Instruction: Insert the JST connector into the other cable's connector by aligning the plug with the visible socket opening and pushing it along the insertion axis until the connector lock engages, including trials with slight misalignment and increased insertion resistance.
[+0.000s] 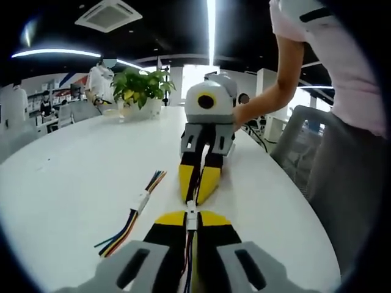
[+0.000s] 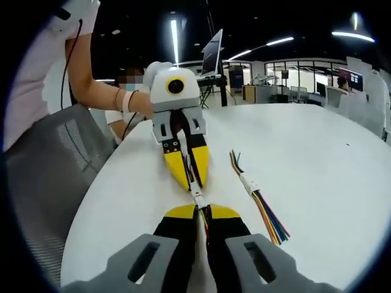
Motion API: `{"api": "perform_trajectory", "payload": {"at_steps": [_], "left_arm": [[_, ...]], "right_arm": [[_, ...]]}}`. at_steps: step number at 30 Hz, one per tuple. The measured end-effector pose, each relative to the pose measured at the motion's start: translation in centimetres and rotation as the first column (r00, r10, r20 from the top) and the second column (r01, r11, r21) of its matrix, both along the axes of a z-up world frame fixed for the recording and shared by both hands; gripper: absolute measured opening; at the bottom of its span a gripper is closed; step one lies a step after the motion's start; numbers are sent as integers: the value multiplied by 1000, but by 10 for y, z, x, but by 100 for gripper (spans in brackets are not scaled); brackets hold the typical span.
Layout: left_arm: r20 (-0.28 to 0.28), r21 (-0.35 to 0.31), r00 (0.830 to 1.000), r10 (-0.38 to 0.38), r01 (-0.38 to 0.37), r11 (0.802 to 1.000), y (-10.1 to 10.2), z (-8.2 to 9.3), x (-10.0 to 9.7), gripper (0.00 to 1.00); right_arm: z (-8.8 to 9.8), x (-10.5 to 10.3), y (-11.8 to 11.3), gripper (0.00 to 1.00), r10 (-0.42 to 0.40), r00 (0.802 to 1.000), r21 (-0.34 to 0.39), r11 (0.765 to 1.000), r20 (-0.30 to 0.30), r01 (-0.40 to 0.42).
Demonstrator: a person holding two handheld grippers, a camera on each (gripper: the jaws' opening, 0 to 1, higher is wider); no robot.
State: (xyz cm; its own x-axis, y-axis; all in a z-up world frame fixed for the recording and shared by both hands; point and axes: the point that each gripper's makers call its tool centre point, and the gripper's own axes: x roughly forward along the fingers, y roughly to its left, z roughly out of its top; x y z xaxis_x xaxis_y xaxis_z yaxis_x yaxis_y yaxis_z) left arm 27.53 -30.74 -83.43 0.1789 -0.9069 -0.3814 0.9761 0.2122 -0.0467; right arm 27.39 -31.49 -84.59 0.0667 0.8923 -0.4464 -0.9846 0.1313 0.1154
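Note:
Both grippers meet tip to tip over the white table [image 1: 73,165]. My left gripper [image 1: 192,215] is shut on a cable whose white JST connector [image 1: 192,217] sticks out of its yellow tips, with wires [image 1: 189,256] running back between the jaws. My right gripper [image 1: 197,196] faces it, shut on the other cable. In the right gripper view my right gripper [image 2: 204,211] holds its wires [image 2: 205,227], and the white connector [image 2: 198,198] bridges to the left gripper [image 2: 191,183]. I cannot tell if the two connectors are fully mated.
A spare joined cable [image 1: 139,202] with coloured wires lies to one side, also seen as a loose cable [image 2: 252,185]. A potted plant [image 1: 142,90] stands at the far end. A mesh chair [image 2: 55,183] and the person [image 1: 342,73] line the table's edge [image 1: 287,201].

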Motion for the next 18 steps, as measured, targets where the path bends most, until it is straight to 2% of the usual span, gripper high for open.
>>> {"api": "perform_trajectory", "payload": {"at_steps": [18], "left_arm": [[11,26,1000,10,-10,1000,6,-9,2,4]], "right_arm": [[-2,2,-1,3,-10,1000,1,1000,-4,10]]}}
